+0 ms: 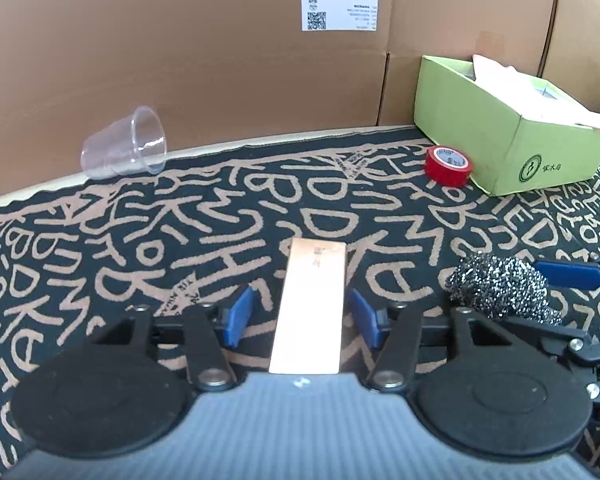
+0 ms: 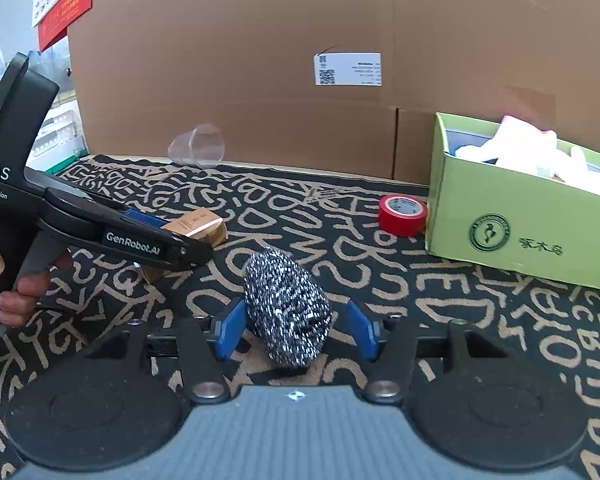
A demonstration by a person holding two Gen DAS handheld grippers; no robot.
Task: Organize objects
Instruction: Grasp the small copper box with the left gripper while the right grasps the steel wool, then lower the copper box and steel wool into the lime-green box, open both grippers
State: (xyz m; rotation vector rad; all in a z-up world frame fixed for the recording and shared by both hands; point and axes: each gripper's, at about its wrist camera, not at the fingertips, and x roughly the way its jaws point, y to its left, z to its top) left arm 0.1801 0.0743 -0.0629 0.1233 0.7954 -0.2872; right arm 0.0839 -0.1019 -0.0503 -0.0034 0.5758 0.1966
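A small brown box [image 1: 310, 304] is framed by the open left tongs [image 1: 303, 318], a steel scrubber [image 2: 287, 306] by the open right tongs [image 2: 293, 330], and nothing is gripped yet, so most tidying is judged left.

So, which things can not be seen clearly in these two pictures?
- Green box contents: both views, walls hide all but pale cloth or paper.
- Label text: both views, too small.
- Small carton near end: left view, gripper body covers it; right view, left gripper hides its middle.
- Scourer underside: hidden.
- Tape core print: too small.
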